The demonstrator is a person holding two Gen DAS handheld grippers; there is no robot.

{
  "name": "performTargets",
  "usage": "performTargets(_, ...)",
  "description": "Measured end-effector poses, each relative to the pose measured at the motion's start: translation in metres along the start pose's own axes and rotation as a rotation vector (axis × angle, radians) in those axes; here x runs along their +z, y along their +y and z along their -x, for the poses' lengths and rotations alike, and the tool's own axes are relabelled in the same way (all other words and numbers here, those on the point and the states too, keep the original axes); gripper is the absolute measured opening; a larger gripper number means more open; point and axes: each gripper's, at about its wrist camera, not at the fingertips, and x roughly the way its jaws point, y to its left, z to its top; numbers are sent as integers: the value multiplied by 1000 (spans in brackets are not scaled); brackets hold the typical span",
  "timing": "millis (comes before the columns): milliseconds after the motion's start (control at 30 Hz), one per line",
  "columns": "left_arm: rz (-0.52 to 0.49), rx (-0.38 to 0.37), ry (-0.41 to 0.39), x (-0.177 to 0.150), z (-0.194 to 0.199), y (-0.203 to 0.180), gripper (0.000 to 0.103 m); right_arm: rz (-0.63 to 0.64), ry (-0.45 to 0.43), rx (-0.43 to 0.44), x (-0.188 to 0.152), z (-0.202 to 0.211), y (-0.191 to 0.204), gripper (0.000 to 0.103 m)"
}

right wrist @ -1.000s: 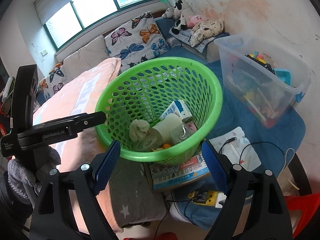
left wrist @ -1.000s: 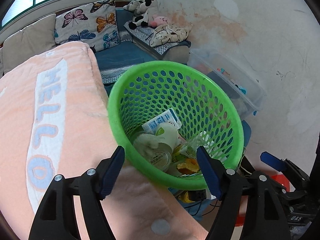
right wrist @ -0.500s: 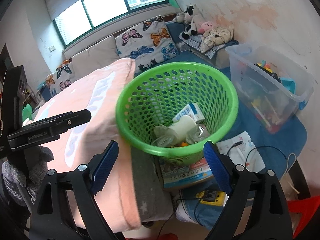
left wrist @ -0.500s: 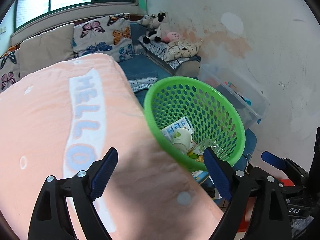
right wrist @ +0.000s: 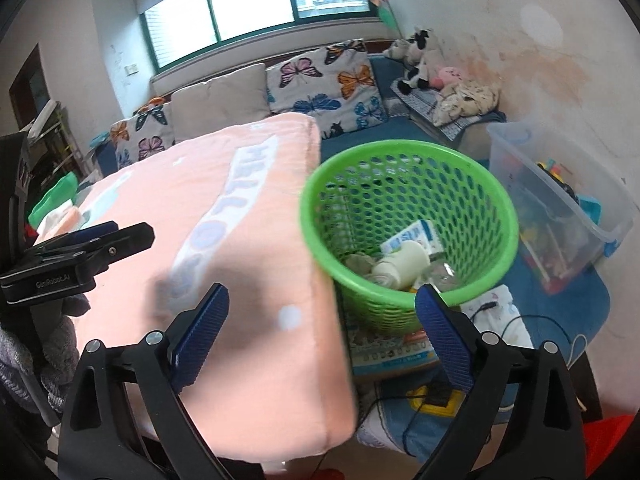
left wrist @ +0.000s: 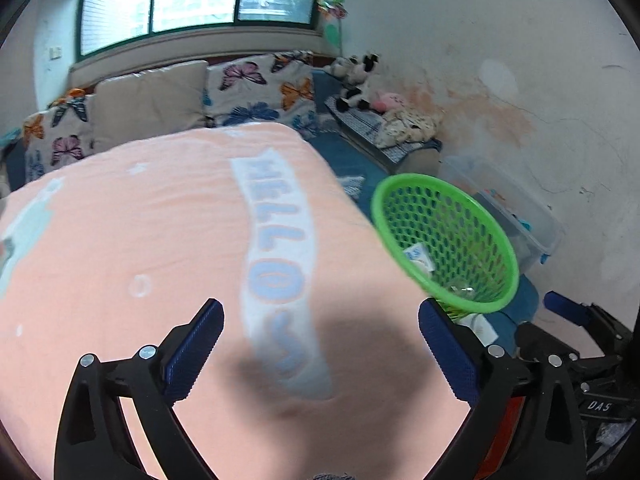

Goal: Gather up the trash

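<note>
Room: bedroom with a window, butterfly cushions (right wrist: 328, 80) along the far wall, stuffed toys (right wrist: 420, 60) in the corner, and a peach blanket (left wrist: 140, 240) lettered "HELLO" filling the near ground.
Your left gripper (left wrist: 320, 348): tilted downward over the blanket; its blue pads (left wrist: 192, 354) stand wide apart with only blanket between them, and they have just been spreading.
Your right gripper (right wrist: 322, 336): also angled down, over the blanket's corner; its jaws are likewise wide, nothing between them, and have just been spreading too.
Left gripper seen from the right: its black body juts in at the left edge above the blanket, beside a grey knitted sleeve (right wrist: 24, 356).
Green basket (right wrist: 408, 232): upright on the floor just beside the blanket's edge, mouth up, long axis vertical, near a clear storage bin (right wrist: 560, 208).
Trash: a blue-and-white carton (right wrist: 416, 238), a pale cup (right wrist: 404, 266) lying on its side, and crumpled clear plastic at the bottom.
Hard to tell: the blanket is motion-blurred; from the left camera it hides the basket's near wall and most of its contents.
</note>
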Motion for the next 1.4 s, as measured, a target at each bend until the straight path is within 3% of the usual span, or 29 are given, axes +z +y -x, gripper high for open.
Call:
performTargets(433,66,139,-65,-34,57,56,96,51,17,30,-5,-4,47,97)
performTargets(633,108,167,-74,-55,75,74,96,81,8,23,-8,1,60,98)
performTargets(833,115,223,-72,-73,86,82,96,90,14,39,-12,0,68,98)
performTargets(1400,102,269,-103,-83,104,80,96,114,4,55,-16,7,83,98)
